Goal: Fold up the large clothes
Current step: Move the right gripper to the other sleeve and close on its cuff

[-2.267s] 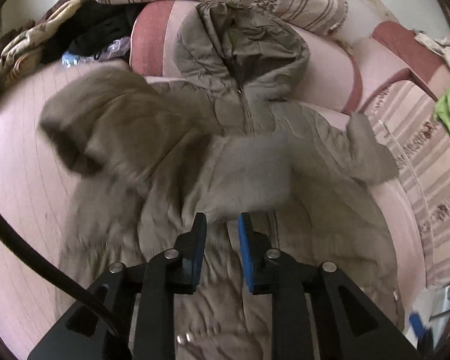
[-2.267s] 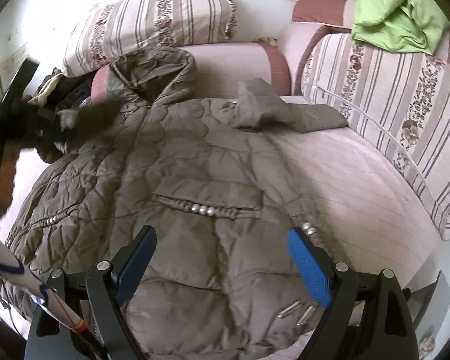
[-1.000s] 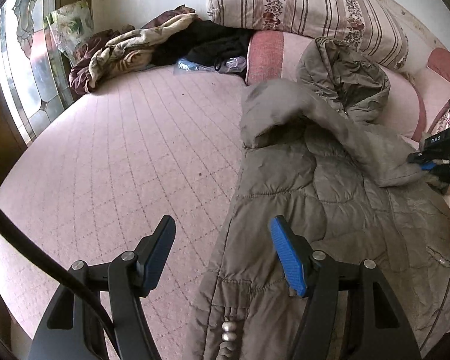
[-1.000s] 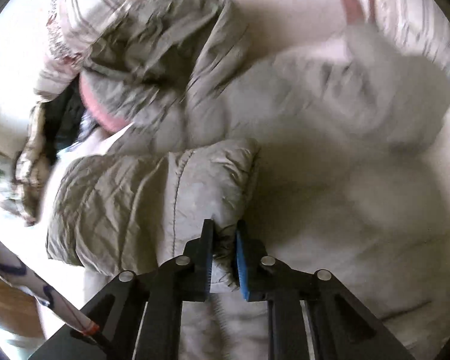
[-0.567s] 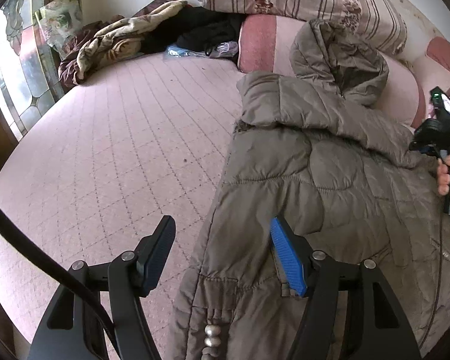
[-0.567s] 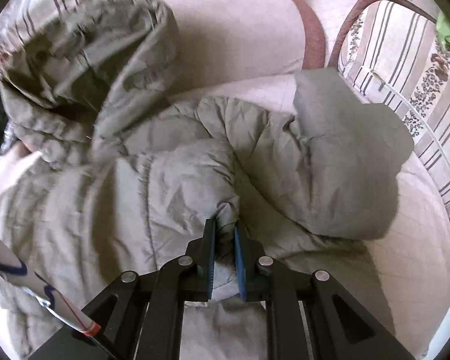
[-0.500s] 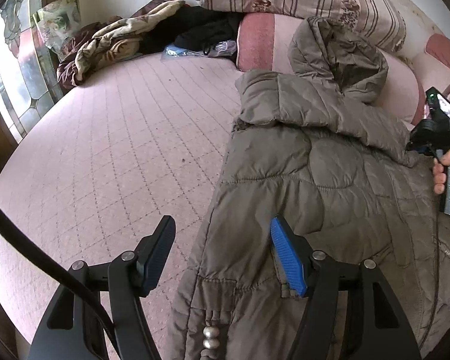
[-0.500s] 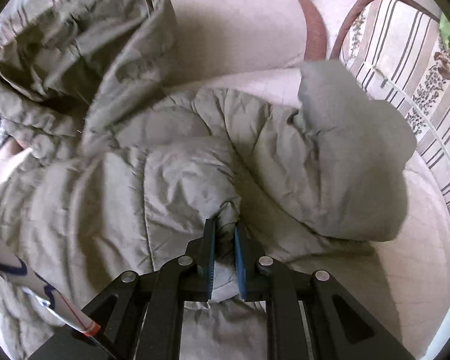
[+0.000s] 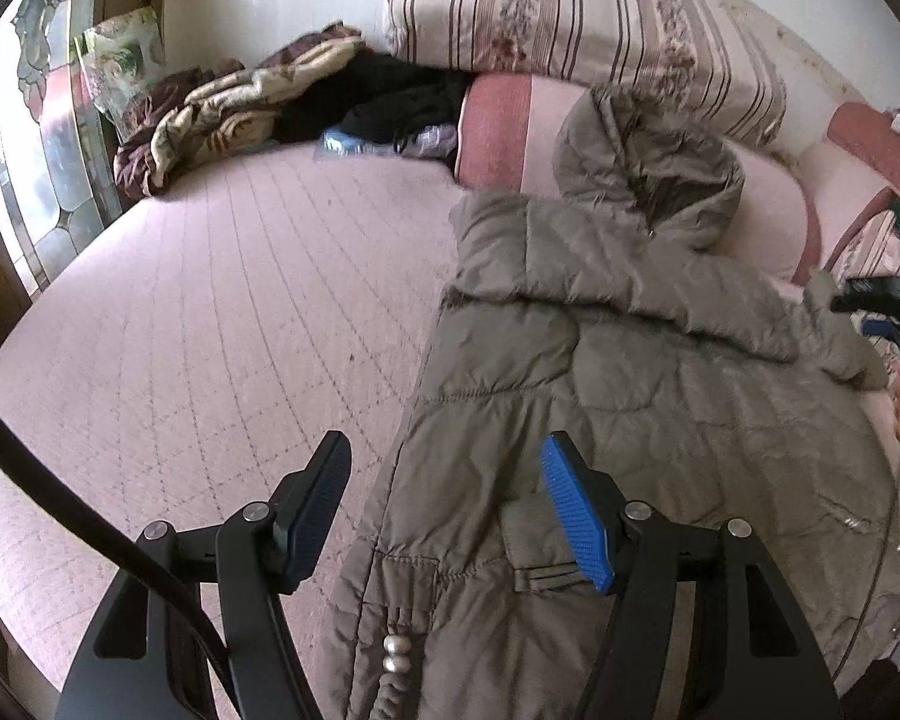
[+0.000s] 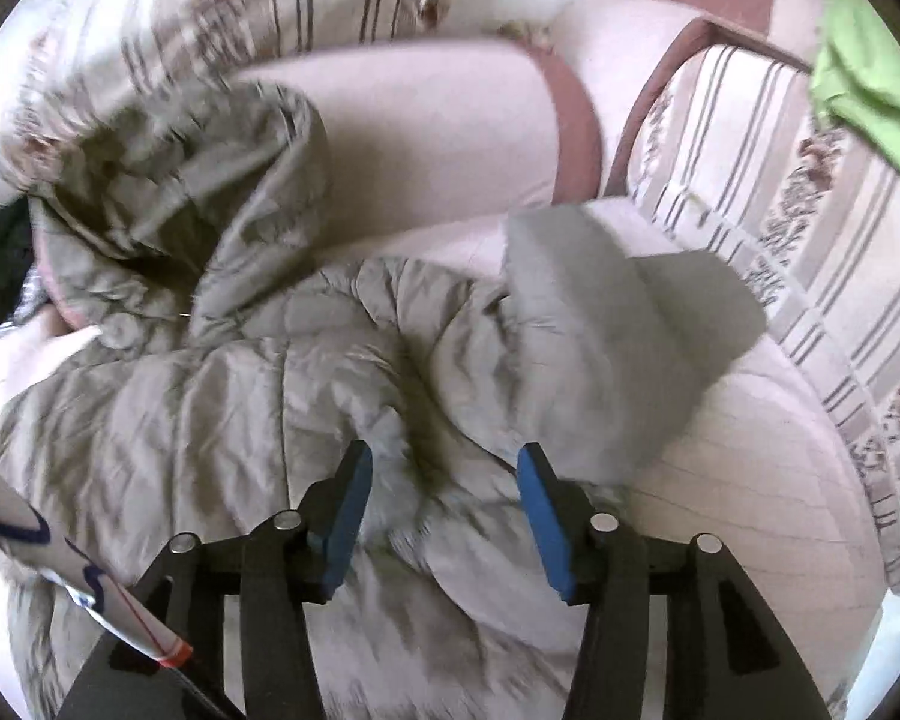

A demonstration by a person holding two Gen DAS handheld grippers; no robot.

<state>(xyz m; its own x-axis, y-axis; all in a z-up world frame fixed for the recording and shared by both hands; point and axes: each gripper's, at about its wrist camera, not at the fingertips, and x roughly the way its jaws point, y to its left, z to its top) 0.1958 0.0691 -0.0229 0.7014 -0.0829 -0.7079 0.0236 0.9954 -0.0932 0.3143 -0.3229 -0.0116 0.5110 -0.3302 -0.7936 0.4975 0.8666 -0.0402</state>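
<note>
Quilted coat [image 10: 222, 420] sleeve lies between opening right tongs [image 10: 444, 516].

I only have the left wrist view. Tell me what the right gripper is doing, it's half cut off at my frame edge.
Observer: The right gripper has its jaws opening; the folded sleeve's cuff lies between the pads, unpinched.
Operator: Report what's beyond the coat on that side.
Observer: The other sleeve lies bunched at the coat's far edge, not yet folded in, with bare mattress beside it.
Operator: Name anything up in the far corner.
Observer: A bright green garment sits on top of the striped cushion there.
Operator: Give me the left gripper.
Observer: The left gripper is open, empty, above the coat's near edge.
</note>
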